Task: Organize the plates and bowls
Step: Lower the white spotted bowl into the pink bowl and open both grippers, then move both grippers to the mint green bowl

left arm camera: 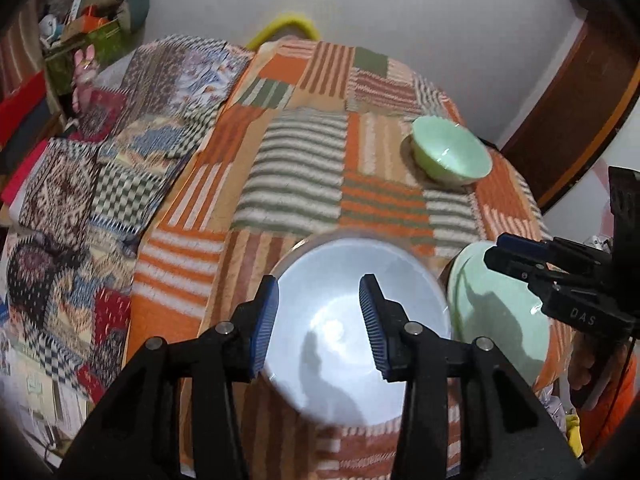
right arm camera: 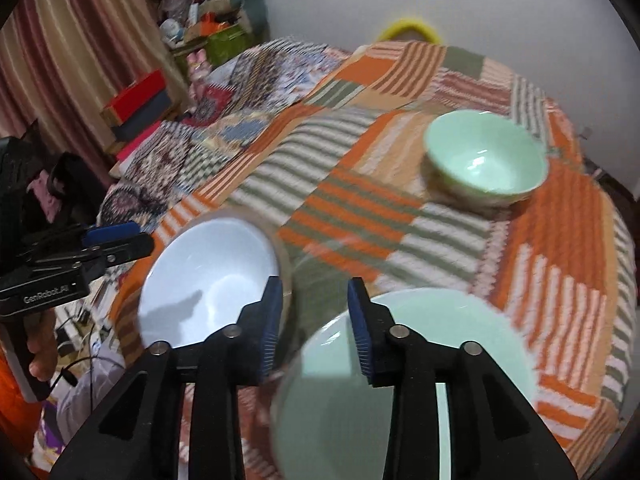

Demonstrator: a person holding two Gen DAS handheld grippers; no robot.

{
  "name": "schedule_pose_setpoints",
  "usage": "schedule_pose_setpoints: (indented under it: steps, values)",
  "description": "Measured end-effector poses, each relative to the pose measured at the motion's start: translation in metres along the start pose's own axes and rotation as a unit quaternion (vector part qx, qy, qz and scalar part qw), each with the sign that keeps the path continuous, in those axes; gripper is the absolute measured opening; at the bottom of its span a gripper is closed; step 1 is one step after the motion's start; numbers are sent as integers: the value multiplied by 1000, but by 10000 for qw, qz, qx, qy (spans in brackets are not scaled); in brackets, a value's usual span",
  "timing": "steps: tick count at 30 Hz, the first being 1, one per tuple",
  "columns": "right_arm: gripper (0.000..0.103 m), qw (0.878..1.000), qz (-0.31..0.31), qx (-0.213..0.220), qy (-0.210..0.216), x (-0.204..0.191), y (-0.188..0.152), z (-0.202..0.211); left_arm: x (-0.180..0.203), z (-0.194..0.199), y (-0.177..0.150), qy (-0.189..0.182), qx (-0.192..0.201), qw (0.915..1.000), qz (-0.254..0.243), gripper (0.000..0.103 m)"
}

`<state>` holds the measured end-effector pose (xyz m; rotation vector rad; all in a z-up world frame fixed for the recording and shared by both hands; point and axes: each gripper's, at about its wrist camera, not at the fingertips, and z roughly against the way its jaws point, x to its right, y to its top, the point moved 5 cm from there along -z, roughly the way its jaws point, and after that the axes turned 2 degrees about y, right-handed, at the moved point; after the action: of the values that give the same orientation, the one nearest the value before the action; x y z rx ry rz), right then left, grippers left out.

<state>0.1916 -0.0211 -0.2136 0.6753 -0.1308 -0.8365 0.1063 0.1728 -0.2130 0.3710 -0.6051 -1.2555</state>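
A pale blue-white bowl [left arm camera: 352,332] [right arm camera: 208,280] sits on the patchwork cloth near the table's front edge. My left gripper [left arm camera: 320,320] [right arm camera: 140,236] hovers over it, open, one pad above its left rim and the other above its inside; neither pad presses on it. Right beside it lies a wide mint-green dish [left arm camera: 500,312] [right arm camera: 400,380]. My right gripper [right arm camera: 316,320] [left arm camera: 494,249] is open above that dish's left rim, holding nothing. A smaller green bowl [left arm camera: 452,150] [right arm camera: 484,160] stands alone farther back on the right.
An orange, green and white striped cloth [left arm camera: 304,168] covers the table; patterned mats [left arm camera: 120,160] lie on its left. Boxes and clutter [right arm camera: 208,20] are stacked at the far left, with a yellow ring [left arm camera: 288,24] behind the table and a wooden door frame [left arm camera: 580,120] at the right.
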Motion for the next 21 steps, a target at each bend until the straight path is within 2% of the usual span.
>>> schedule_pose_setpoints:
  steps: [6, 12, 16, 21]
  values:
    - [37, 9985, -293, 302, -354, 46, 20, 21, 23, -1, 38, -185, 352, 9991, -145, 53]
    - [37, 9949, -609, 464, -650, 95, 39, 31, 45, -15, 71, -377, 498, 9976, -294, 55]
    - [37, 9921, -784, 495, -843, 127, 50, 27, 55, -34, 87, -456, 468, 9972, -351, 57]
    - [37, 9900, -944, 411, -966, 158, 54, 12, 62, -70, 101, -569, 233, 9975, -345, 57]
